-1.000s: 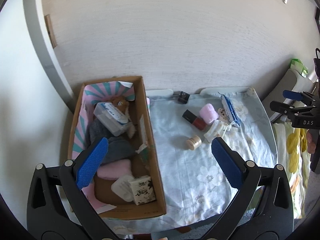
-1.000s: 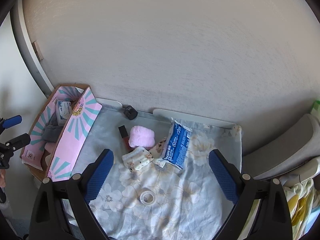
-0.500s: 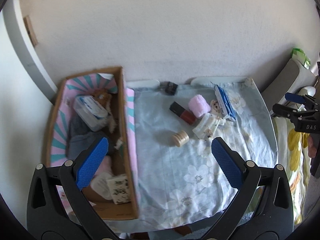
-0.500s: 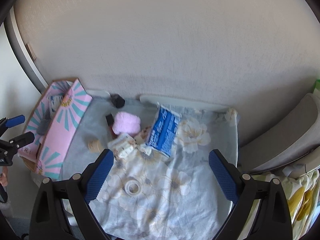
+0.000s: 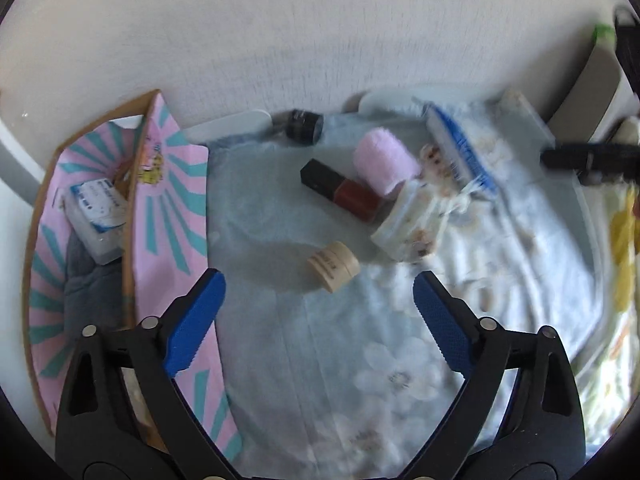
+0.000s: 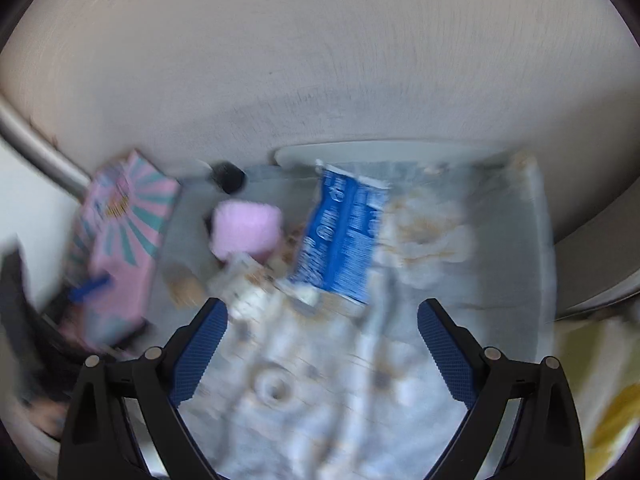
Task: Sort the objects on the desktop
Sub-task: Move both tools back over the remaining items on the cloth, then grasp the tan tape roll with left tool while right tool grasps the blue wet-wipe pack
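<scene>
Fluffy pink towel roll, floral cotton cloth, cardboard box

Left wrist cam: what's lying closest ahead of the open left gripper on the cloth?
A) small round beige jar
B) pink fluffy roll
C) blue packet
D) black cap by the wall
A: the small round beige jar lies on the cloth just ahead of the left gripper, untouched; the pink fluffy roll, blue packet and black cap sit farther back toward the wall.
</scene>
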Demonstrator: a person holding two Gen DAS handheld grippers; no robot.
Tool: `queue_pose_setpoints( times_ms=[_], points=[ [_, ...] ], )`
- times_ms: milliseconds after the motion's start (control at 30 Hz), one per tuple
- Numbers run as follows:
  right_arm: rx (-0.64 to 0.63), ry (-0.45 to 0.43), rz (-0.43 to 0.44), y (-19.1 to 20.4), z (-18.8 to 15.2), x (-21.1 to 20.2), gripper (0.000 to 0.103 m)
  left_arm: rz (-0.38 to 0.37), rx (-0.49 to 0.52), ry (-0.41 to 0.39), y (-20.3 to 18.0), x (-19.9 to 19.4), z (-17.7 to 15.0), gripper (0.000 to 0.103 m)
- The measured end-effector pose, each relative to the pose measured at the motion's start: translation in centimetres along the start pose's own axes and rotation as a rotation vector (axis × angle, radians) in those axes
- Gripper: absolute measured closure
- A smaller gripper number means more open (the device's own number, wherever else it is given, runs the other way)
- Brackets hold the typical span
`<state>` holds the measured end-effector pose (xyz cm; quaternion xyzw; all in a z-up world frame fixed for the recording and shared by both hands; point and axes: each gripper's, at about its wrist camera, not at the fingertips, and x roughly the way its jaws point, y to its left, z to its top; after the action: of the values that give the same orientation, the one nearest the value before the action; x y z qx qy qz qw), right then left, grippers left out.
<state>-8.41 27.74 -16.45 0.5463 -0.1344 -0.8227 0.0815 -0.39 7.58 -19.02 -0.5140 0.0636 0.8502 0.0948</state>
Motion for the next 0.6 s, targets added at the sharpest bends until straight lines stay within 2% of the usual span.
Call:
queue_pose_setpoints(
  times_ms=[33, 133, 300, 400, 600],
  points=[
    [0.051, 0.001, 0.054, -0.8, 0.6, 1.0, 0.008, 0.0, -0.004, -0.003, -0.1, 0.5, 0.0, 0.01],
    [0.141, 0.011, 0.102, -2.0, 2.1, 3.5, 0.008, 0.018, -0.051, -0.002, -0.1, 2.3, -0.3, 0.012],
    [0.184, 0.014, 0.099, -2.8, 3.4, 6.3, 0.008, 0.055, -0.194, 0.008, 1.0, 4.2, -1.0, 0.016],
    [0.194, 0.012, 0.083, -3.1, 3.9, 7.4, 0.008, 0.076, -0.23, 0.018, 1.0, 5.2, -1.2, 0.02],
    [0.219, 0.036, 0.094, -4.2, 4.6, 9.6, 0.024, 0.08, -0.301, 0.037, 1.1, 6.6, -1.4, 0.035]
  ],
)
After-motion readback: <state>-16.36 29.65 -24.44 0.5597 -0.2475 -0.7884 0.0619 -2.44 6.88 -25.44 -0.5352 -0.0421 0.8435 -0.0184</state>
